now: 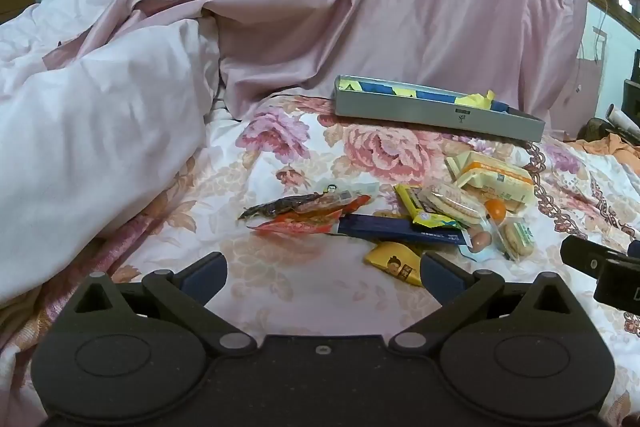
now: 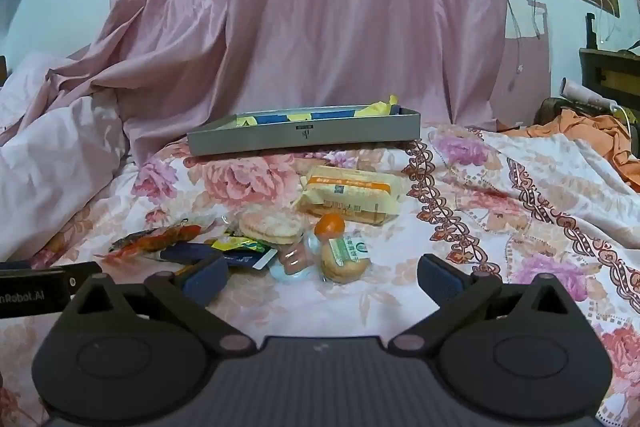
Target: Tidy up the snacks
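1. Snacks lie scattered on a floral bedspread (image 2: pixel 500 187) as the sorting has barely begun: a shallow grey tray (image 2: pixel 304 137) sits at the far side of the bed, near the pile but apart from it, and none of the loose packets has yet reached it.
2. The left gripper (image 1: pixel 322 273) hovers low over the bed, jaws wide apart and holding nothing; a yellow packet (image 1: pixel 394 263) lies just beside its right jaw.
3. The right gripper (image 2: pixel 320 275) also stands with jaws fully apart and empty, pointed at the pile, a round wrapped biscuit (image 2: pixel 344 259) lying just ahead of them.
4. The pile is a mix of crinkly plastic wrappers: a long pale cracker pack (image 2: pixel 352 199) at the back, a clear pack of stacked round wafers (image 2: pixel 268 227), a small orange ball-shaped sweet (image 2: pixel 330 225), a flat dark blue bar (image 1: pixel 400 231) and a glossy red-orange sachet (image 1: pixel 304 219) to the left.
5. The tray looks rigid and straight-sided, already lined with blue and yellow wrappers or paper; which, cannot be told.
6. Behind, a smooth pink sheet (image 2: pixel 320 27) hangs in folds; a soft white quilt (image 1: pixel 80 131) bulges at left.
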Motion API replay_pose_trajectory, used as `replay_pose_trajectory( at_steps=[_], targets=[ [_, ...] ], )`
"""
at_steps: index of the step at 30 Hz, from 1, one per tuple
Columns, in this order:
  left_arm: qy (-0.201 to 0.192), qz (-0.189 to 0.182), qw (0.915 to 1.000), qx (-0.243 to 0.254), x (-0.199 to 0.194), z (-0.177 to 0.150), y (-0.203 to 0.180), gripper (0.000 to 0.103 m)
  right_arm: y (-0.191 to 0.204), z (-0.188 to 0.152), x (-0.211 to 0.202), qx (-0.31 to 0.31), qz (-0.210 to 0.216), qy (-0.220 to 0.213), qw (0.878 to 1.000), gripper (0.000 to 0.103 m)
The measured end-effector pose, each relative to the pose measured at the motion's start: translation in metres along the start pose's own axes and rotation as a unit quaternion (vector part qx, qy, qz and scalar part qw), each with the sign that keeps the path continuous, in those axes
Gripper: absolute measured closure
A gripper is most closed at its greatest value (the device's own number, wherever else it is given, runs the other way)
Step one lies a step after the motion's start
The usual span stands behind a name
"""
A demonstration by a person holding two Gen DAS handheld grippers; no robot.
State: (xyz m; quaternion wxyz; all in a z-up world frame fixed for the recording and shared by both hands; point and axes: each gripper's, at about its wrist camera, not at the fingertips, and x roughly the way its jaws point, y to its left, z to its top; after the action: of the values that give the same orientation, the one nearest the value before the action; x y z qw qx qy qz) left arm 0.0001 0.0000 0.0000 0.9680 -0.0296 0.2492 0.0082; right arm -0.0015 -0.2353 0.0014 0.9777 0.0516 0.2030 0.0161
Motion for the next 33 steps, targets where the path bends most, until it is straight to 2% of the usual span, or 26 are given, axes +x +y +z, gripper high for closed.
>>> replay_pose_trajectory(
  at_steps=[33],
  targets=[
    [0.003,0.000,1.0000,-0.002,0.0001,0.0001,-0.0031,0.001,-0.0005,-0.0027,0.0009,0.004,0.002,0.008,1.000,0.000]
  ],
)
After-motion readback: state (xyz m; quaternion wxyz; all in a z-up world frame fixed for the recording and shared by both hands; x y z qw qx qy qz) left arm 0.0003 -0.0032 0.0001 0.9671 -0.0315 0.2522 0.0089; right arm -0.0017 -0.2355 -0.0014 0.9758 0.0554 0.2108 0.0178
